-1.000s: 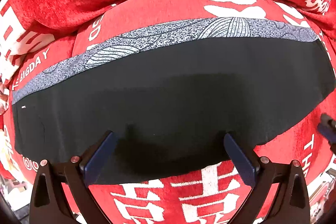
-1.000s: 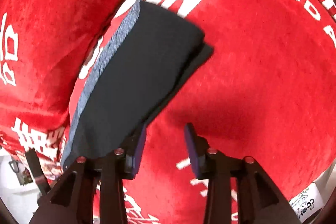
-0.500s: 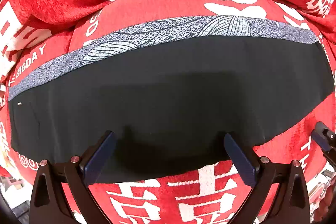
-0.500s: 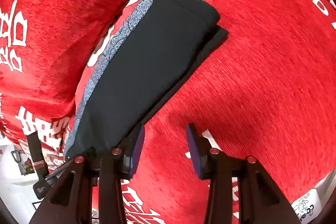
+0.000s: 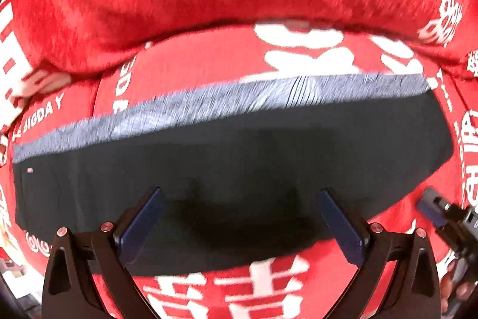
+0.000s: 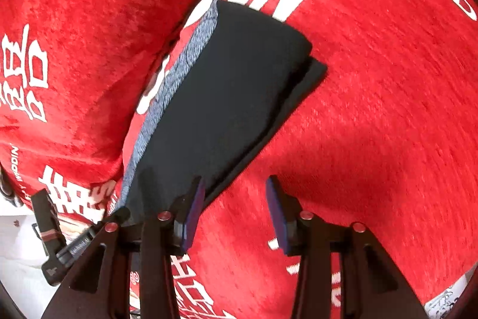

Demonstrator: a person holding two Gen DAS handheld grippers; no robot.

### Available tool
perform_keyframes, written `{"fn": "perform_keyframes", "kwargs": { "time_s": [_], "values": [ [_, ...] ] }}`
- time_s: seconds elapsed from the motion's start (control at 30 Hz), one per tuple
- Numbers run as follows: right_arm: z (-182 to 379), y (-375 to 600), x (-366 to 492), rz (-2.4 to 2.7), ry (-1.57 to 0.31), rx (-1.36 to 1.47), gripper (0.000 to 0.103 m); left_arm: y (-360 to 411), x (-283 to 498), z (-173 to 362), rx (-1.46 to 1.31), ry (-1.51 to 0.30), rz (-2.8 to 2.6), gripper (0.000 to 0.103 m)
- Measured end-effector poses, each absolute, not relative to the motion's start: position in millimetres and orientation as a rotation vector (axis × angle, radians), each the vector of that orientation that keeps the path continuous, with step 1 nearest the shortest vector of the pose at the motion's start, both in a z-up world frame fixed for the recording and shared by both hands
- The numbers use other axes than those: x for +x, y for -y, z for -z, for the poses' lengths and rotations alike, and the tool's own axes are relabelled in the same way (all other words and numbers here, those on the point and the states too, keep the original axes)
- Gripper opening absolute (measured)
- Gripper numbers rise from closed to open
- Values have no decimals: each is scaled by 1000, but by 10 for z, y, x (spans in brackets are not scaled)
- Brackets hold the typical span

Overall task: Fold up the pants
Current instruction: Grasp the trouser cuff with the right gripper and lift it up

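The black pants (image 5: 233,157) lie folded into a long flat band on a plush red cover with white lettering (image 6: 388,94), a grey patterned strip (image 5: 239,100) running along their far edge. Over their near edge the left gripper (image 5: 239,217) hangs with blue pads spread wide, holding nothing. The right gripper (image 6: 234,208) sits at the band's end, fingers moderately apart and empty, the left pad (image 6: 194,208) just beside the layered cloth edge.

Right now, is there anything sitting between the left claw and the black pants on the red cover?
Nothing visible. The left claw is open right over the near edge of the folded black pants, with only the red cover around them. The right claw is open off the pants' end, not in the path.
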State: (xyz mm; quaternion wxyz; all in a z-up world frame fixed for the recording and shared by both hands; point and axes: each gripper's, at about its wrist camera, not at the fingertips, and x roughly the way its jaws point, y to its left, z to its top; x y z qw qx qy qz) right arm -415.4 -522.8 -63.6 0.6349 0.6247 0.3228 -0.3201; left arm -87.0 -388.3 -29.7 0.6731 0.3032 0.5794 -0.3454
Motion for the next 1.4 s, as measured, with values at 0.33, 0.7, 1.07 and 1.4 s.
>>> {"fn": "perform_keyframes", "kwargs": {
  "time_s": [0.33, 0.7, 1.07, 1.4],
  "values": [
    [764, 5331, -4275, 714, -614, 1458, 47, 3846, -898, 771, 681, -1313, 739, 103],
    [856, 5486, -4224, 736, -415, 1418, 49, 3885, -928, 812, 703, -1293, 773, 103],
    [329, 5610, -3938, 655, -510, 1324, 15, 4049, -1023, 686, 797, -1200, 811, 95],
    [-320, 5321, -3359, 613, -632, 1029, 14, 4045, -1101, 734, 746, -1214, 899, 95]
  ]
}}
